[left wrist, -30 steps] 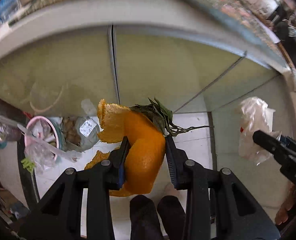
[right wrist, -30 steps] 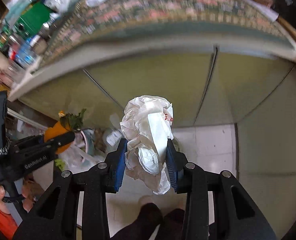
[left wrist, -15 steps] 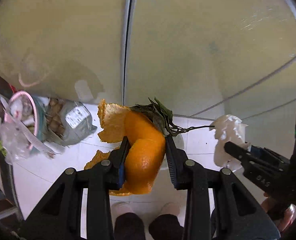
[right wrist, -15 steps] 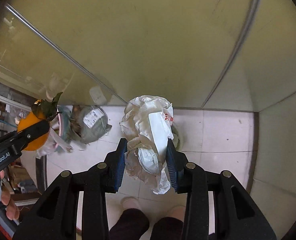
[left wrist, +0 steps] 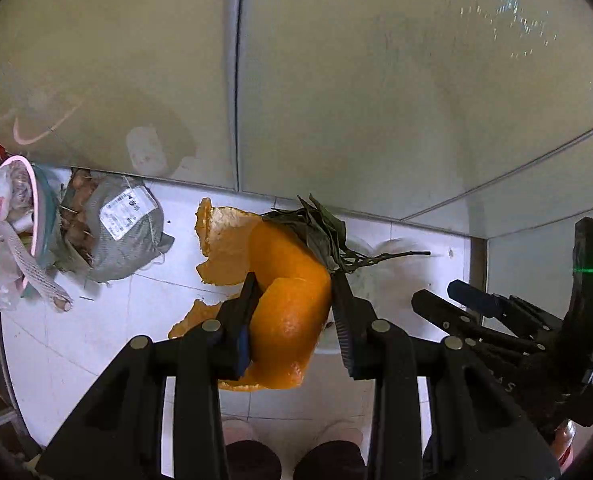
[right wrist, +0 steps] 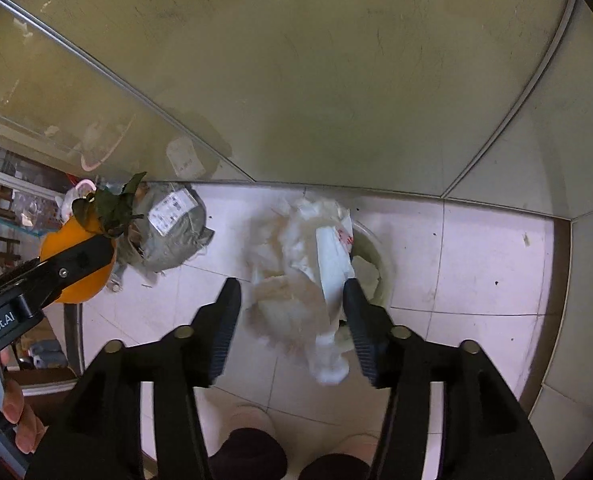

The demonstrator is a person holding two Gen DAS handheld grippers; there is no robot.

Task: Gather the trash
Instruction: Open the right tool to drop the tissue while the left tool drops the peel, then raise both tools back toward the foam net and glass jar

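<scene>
My left gripper is shut on an orange peel with dark green leaves and a stem; it also shows in the right wrist view. My right gripper is open, and the crumpled white paper and plastic trash is blurred between and below its fingers, over a round white bin on the floor. The right gripper shows at the lower right of the left wrist view, with the bin behind the peel.
A grey mesh sack with a white label lies on the white tiled floor beside a pink-rimmed basket of scraps. Beige cabinet doors stand behind. The person's feet are below the grippers.
My right gripper has opened and let go of the white trash, which now drops toward the bin. Both grippers have tilted further down toward the floor. The left still holds the peel.
</scene>
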